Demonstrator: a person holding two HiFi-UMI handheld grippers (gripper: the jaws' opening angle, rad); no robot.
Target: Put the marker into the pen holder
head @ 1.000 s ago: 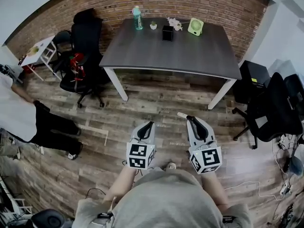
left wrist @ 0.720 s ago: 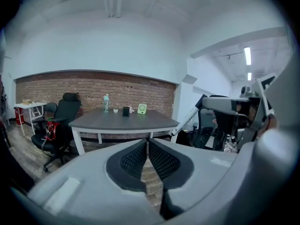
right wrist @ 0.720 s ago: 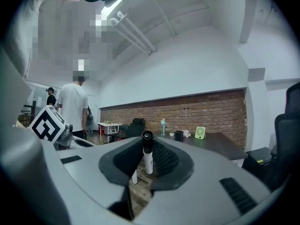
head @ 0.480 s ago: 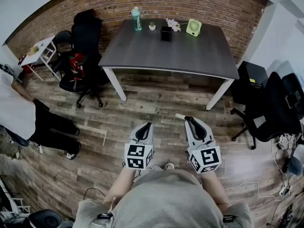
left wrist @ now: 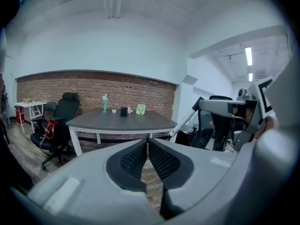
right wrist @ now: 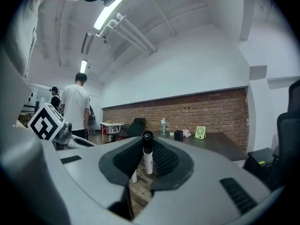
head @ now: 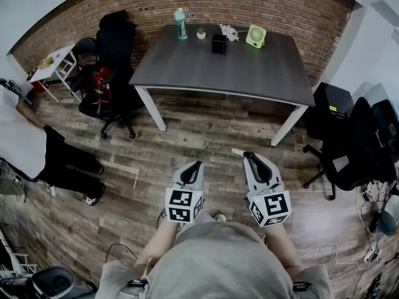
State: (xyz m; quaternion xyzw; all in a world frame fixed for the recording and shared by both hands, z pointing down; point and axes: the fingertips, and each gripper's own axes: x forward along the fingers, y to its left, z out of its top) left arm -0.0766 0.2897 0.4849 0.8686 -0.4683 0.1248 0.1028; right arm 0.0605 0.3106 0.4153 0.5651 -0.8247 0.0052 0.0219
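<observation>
From the head view, my right claw (head: 247, 155) and left claw (head: 197, 163) hang side by side over the wood floor (head: 206, 136), low in front of me. The black holder (head: 219, 43) stands at the far edge of the table (head: 249, 73), well apart from both. The marker (head: 237, 151) pokes out to the left of the right claw's tip, held crosswise, I judge so it can be tipped end-down into the holder. In the left gripper view the left claw's pads are pressed together with nothing between them. It has no job yet and just points at the table. In the right gripper view the right claw is clenched on the marker's white barrel, black cap up, with the holder small in the distance. Against half a second ago little differs: both claws sit a touch lower in the frame, the table keeps its distance, and the person (head: 25, 142) at the left has shifted slightly
</observation>
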